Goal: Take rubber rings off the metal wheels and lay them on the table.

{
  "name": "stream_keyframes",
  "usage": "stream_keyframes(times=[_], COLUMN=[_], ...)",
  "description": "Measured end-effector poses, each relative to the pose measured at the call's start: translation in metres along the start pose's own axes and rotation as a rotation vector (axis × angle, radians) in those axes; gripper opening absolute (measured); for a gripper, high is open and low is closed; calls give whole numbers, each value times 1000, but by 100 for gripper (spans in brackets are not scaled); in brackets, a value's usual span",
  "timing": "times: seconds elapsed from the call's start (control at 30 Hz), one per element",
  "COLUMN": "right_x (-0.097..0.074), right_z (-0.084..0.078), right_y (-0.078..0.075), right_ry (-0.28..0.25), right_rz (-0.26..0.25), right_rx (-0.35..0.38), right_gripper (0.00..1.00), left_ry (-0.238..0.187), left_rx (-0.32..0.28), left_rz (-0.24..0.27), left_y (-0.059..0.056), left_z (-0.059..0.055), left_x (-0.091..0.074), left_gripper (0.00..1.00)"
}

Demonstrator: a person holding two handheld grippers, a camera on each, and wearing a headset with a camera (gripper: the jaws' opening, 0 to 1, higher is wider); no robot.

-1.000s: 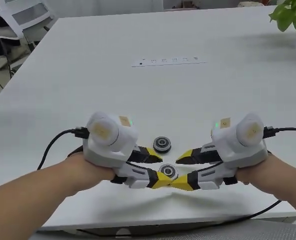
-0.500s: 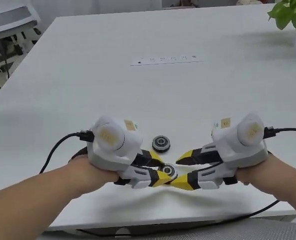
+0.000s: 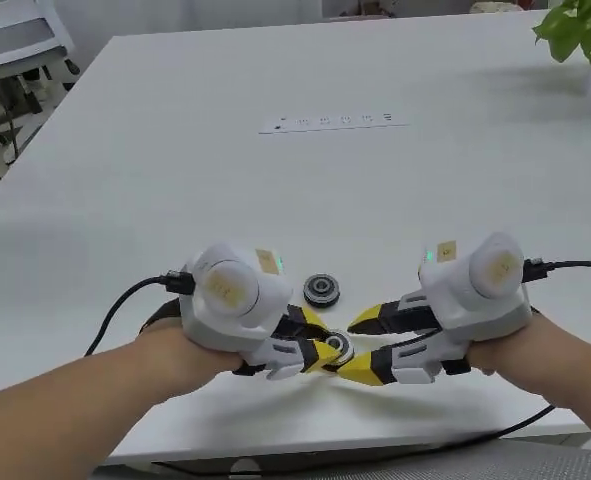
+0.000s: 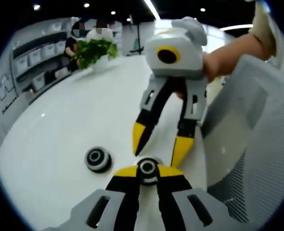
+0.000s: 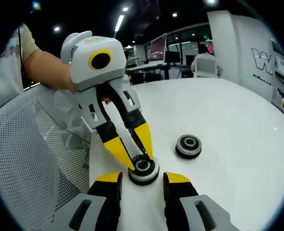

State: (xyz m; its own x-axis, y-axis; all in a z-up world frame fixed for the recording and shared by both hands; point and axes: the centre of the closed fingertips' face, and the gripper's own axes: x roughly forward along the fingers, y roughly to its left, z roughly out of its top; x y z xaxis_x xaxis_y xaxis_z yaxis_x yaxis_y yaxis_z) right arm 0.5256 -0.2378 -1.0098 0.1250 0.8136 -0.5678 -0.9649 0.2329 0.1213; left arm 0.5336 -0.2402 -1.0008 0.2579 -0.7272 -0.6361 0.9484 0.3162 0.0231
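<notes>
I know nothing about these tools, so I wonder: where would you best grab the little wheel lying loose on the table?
Probably by the outer black ring of the loose wheel, fingers on opposite sides of its rim, coming from above. It lies flat, apart from the near wheel that the left gripper clamps, so any side is free.

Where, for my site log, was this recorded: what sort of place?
Likely an open-plan office: a large white table with a socket strip, a mesh office chair, and desks with monitors behind.
</notes>
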Motion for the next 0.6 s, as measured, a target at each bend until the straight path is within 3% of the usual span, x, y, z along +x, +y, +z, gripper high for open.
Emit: stream_keyframes(times=[0.6], right_x=[5], right_z=[-1], right_y=[-1], right_ry=[1], right_rz=[-8], right_rx=[-17], right_gripper=[24], left_ry=[5], left_rx=[-2], left_rz=[25], left_y=[1], left_z=[0], left_x=[2], left_gripper=[14])
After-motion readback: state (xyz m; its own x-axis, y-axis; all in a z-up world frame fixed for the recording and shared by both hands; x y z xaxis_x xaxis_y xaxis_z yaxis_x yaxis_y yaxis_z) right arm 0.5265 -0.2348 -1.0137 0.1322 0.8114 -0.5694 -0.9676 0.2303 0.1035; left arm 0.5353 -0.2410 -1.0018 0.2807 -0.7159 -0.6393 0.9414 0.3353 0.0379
